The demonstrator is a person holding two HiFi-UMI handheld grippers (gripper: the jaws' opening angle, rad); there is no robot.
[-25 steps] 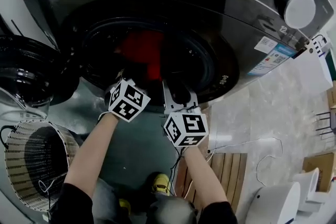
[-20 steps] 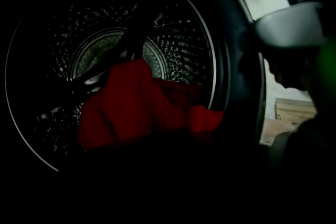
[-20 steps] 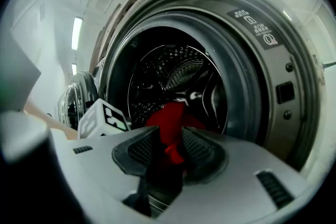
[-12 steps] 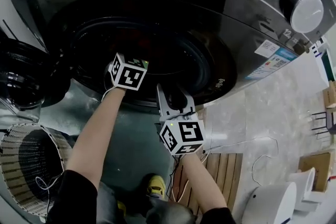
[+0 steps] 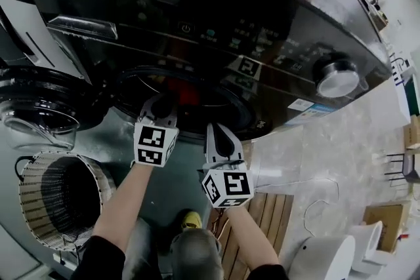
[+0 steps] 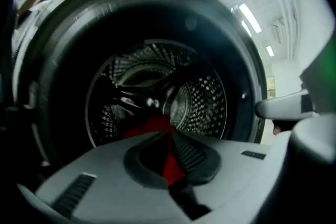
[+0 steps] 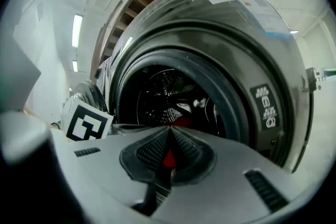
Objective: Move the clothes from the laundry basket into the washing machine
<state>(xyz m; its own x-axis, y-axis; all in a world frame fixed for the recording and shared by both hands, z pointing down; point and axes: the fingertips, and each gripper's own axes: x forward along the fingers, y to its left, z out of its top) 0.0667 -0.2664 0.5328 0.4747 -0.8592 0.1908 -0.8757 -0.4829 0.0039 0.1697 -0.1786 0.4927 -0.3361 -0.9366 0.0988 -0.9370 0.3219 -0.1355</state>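
A red garment [image 5: 187, 94] lies inside the drum of the dark front-loading washing machine [image 5: 197, 3], whose door [image 5: 33, 108] hangs open at the left. My left gripper [image 5: 161, 103] hovers at the drum mouth. Its jaws have just been closing, and its fingertips meet with nothing between them. In the left gripper view [image 6: 169, 134] the red garment [image 6: 149, 126] shows beyond the pads. My right gripper [image 5: 218, 132] is just outside the opening, lower right, and shut on nothing [image 7: 169, 131]. The woven laundry basket [image 5: 33, 206] stands lower left, with a dark interior.
A wooden slatted board [image 5: 266, 206] lies on the floor to the right of the person's feet. A white cable [image 5: 315, 183] trails over the stone floor. A white container [image 5: 341, 252] sits at the bottom right. The machine's knob [image 5: 338, 79] juts out at the upper right.
Both grippers have pulled back and risen from the drum mouth, and their jaws have closed. The red garment stays in the drum. The head view now takes in the machine's top.
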